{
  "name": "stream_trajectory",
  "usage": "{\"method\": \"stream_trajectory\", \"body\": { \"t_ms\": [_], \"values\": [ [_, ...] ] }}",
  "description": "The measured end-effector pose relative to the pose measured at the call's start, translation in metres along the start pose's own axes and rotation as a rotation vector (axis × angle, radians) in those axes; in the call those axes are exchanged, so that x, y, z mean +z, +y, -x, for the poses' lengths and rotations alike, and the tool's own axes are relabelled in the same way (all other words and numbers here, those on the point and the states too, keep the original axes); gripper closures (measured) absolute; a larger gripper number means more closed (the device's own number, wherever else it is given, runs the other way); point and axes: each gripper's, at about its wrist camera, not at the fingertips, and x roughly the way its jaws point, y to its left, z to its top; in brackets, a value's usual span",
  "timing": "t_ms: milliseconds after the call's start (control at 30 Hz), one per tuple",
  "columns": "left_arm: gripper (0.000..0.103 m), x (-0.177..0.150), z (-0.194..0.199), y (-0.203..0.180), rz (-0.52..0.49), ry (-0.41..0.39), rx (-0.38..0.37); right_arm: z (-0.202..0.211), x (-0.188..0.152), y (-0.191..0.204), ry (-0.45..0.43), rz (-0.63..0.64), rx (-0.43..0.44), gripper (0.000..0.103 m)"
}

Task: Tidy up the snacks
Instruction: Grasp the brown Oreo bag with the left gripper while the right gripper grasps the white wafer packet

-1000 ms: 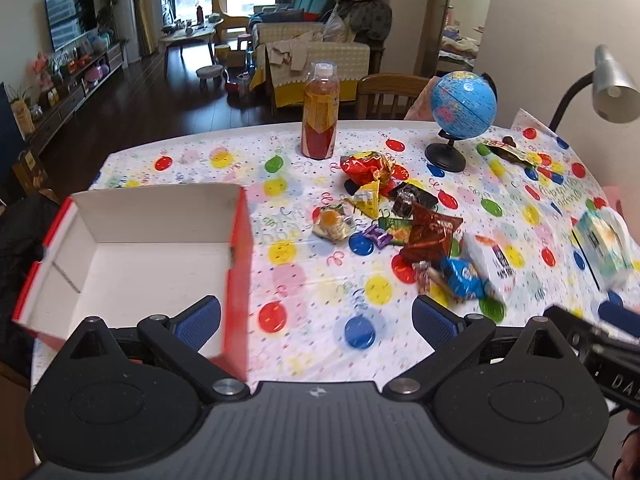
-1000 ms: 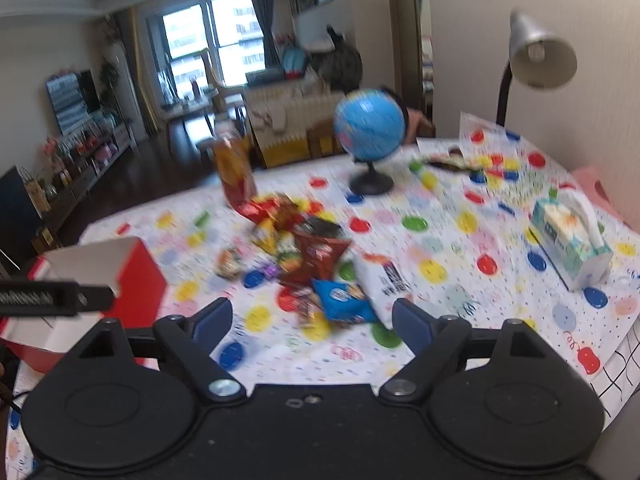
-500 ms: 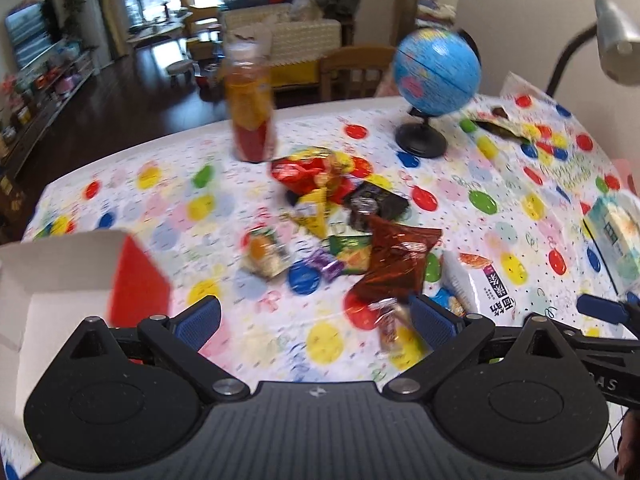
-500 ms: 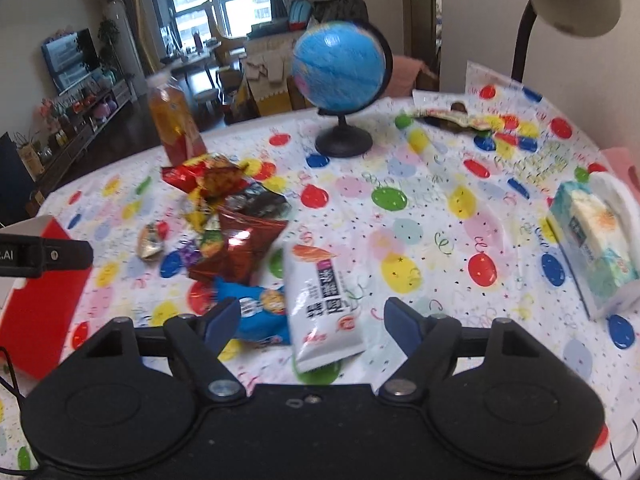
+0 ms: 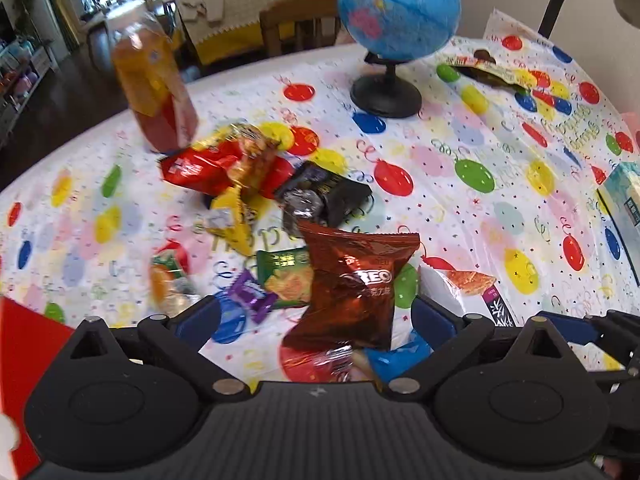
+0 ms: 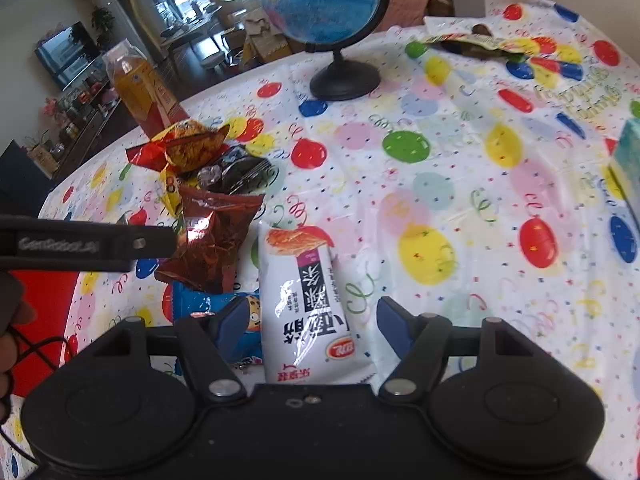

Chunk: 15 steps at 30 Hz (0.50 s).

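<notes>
A heap of snack packets lies on the balloon-print tablecloth (image 5: 472,208). My left gripper (image 5: 316,316) is open, its fingers either side of a brown Oreo packet (image 5: 356,284); the packet also shows in the right wrist view (image 6: 216,236). My right gripper (image 6: 312,320) is open, its fingers either side of a white snack packet (image 6: 308,300), whose top edge shows in the left wrist view (image 5: 468,284). A blue packet (image 6: 200,304) lies beside it. Red (image 5: 200,168), black (image 5: 328,196), green (image 5: 288,280) and yellow (image 5: 232,220) packets lie further back. A red box (image 5: 28,344) stands at the left edge.
A bottle of orange drink (image 5: 152,84) stands behind the heap. A blue globe (image 5: 396,20) on a black base stands at the back. A tissue pack (image 5: 624,204) sits at the right edge. A flat wrapper (image 6: 472,42) lies at the far right.
Both grippers have moved forward and down towards the snack heap. The left swung right, away from the red box. Each now straddles a packet, jaws still open.
</notes>
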Motion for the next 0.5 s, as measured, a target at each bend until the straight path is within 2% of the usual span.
{"method": "stream_trajectory", "body": {
  "t_ms": [133,333,400,500],
  "values": [
    [0.004,0.006,-0.021,-0.005,-0.010,0.046,-0.008,-0.013,0.003,-0.003,0.020,-0.013,0.009,0.039],
    [0.026,0.011,-0.047,-0.001,0.028,0.118,-0.045,-0.023,0.003,-0.007,0.040,-0.040,0.052,0.049],
    [0.030,0.012,-0.052,0.003,0.048,0.134,-0.055,-0.023,0.002,-0.007,0.037,-0.041,0.058,0.051],
    [0.030,0.013,-0.058,0.004,0.058,0.156,-0.059,-0.023,0.003,-0.008,0.036,-0.052,0.062,0.053]
  ]
}}
